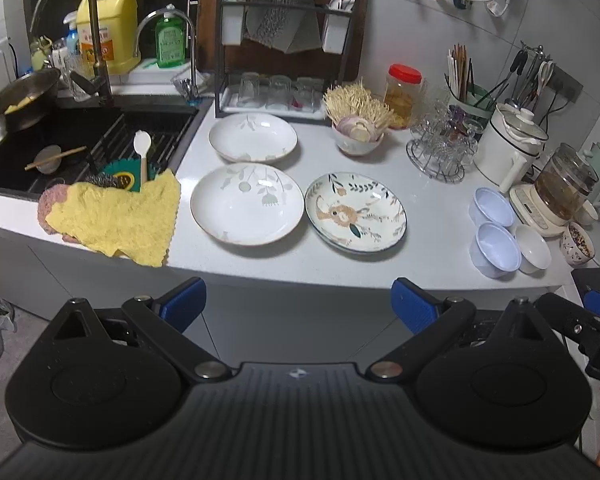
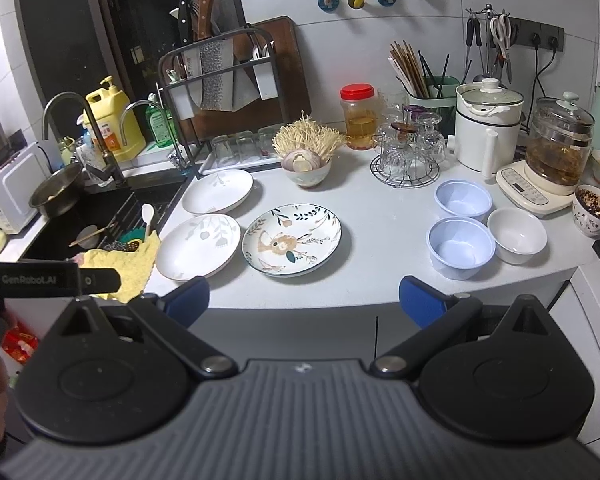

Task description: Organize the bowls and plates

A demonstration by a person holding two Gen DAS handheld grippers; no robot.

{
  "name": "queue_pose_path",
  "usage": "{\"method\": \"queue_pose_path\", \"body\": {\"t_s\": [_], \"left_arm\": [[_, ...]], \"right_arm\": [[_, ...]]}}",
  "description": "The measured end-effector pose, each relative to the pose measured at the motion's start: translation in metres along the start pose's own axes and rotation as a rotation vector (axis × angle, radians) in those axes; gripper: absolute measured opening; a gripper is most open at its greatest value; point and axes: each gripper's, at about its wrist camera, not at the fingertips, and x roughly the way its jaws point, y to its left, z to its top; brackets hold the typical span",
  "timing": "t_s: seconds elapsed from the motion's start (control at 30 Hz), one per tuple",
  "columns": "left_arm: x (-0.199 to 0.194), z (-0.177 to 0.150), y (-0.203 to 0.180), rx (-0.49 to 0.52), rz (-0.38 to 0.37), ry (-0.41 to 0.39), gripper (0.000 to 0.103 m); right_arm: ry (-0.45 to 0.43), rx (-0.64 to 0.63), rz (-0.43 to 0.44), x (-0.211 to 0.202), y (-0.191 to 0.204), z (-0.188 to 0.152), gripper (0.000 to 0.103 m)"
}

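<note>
Above our left gripper [image 1: 298, 300], fingers apart and empty, sit three plates [image 1: 247, 205] at frame centre, while the bowls [image 2: 460, 246] lie upper right, nearer our equally spread right gripper [image 2: 304, 300].

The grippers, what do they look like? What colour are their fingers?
Both look alike. The left gripper and right gripper each have a ribbed black body, two round black discs, black link arms with silver pivot pins, and blue fingers. A small white logo sits mid-body. In the right wrist view the left one reads GenRobot.AI in grey.
</note>
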Motion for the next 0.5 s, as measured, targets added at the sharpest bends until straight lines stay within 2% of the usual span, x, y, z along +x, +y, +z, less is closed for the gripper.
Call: {"method": "queue_pose_path", "body": {"t_s": [0.2,0.37,0.5], "left_arm": [[-0.003,-0.001,-0.010,0.004,0.000,-0.017,0.100],[0.003,-0.005,-0.012,-0.008,0.026,-0.002,0.100],[0.010,-0.010,-0.014,-0.025,0.038,0.011,0.100]], "right_arm": [[-0.019,0.008,0.013,-0.003,-0.009,-0.001,0.103],[-0.016,0.025,0.021,0.002,-0.015,-0.003,0.103],[-0.049,0.016,0.019,0.005,-0.016,-0.001,0.103]]}}
